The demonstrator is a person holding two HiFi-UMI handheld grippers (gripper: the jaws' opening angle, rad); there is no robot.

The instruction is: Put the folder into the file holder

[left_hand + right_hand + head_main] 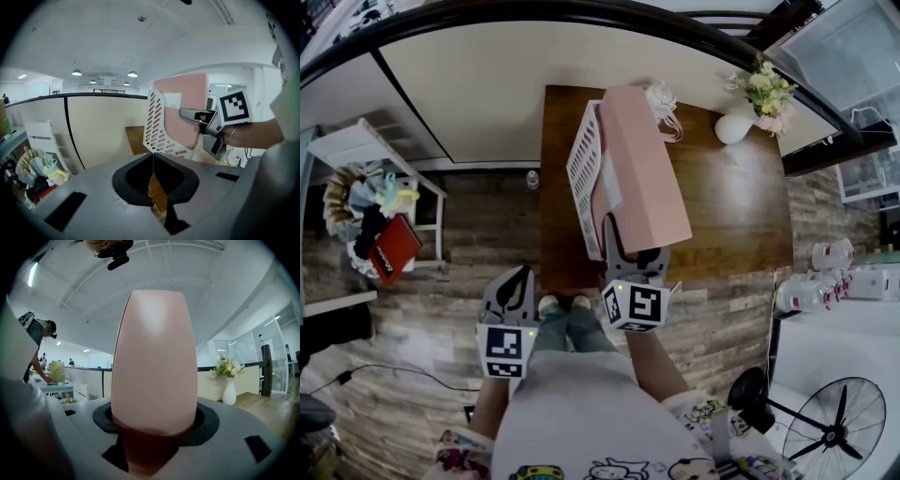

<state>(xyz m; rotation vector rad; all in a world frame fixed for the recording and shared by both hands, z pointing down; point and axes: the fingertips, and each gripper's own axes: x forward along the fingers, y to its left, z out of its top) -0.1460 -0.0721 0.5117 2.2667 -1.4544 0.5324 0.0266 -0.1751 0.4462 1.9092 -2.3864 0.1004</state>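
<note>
Pink flat card folder (642,169) leans at the white slotted plastic file holder (581,173), perhaps partly inside it, its near edge clamped in the right gripper (635,255). Only the left gripper (153,157) view shows that gripper's jaws pressed together, nothing between them.

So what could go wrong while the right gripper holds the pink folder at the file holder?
1. The file holder stands at the left edge of the table, and the left gripper is shut and away from it; a push from the folder might slide or tip it off.
2. The right gripper holds the folder by one end, so it might swing or slip.
</note>
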